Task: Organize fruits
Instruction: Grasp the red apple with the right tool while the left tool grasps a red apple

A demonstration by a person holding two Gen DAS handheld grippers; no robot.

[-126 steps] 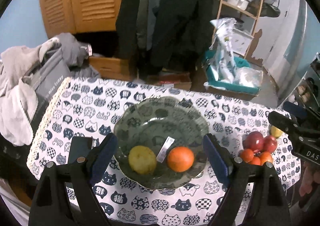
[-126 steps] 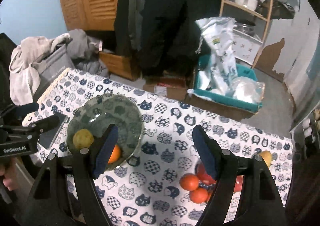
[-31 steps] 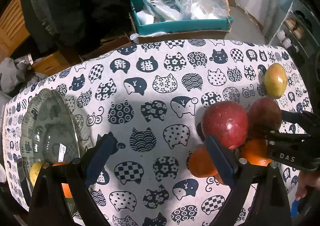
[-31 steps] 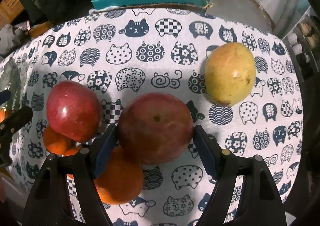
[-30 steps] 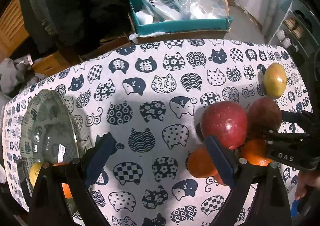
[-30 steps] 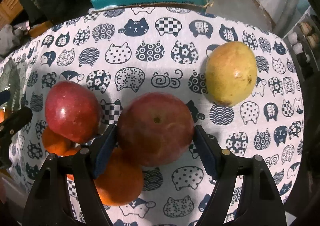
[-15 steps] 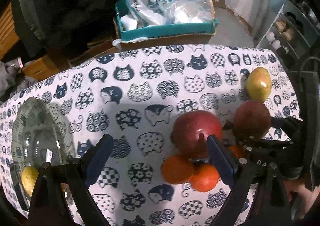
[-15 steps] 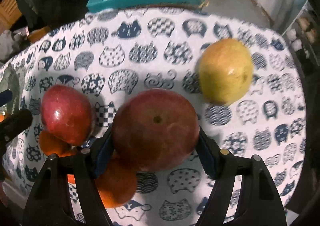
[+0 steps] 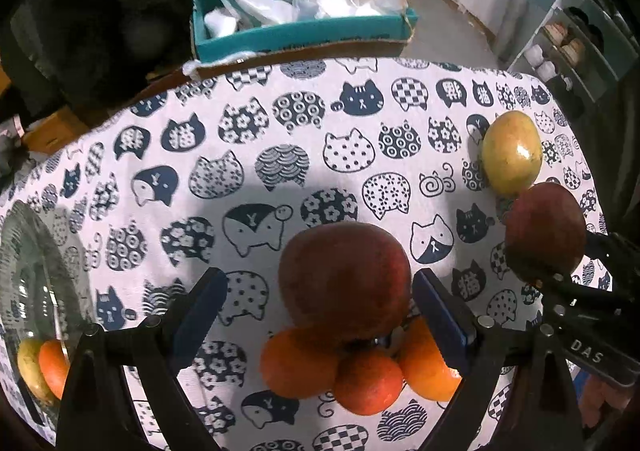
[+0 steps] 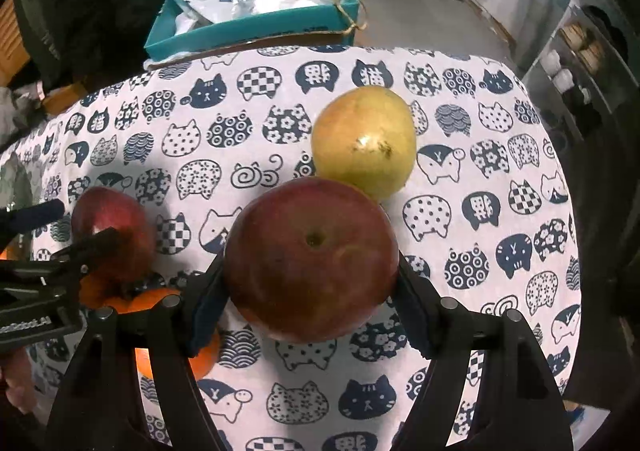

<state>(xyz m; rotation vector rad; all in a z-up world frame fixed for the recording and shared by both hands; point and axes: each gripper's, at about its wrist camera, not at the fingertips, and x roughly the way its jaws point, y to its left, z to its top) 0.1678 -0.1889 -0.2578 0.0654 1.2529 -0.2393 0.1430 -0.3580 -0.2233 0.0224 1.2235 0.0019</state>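
Right gripper (image 10: pixel 310 287) angled down over the worktop, jaws clamped on a large dark-red apple (image 10: pixel 311 258), left gripper (image 9: pixel 320 311) likewise tilted, jaws apart around a second red apple (image 9: pixel 344 283), three small oranges (image 9: pixel 368 381) just below

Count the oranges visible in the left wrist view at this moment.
4. Three oranges cluster under the red apple between the left gripper's fingers: left, middle, right. A fourth sits in the glass plate. Others may be hidden.
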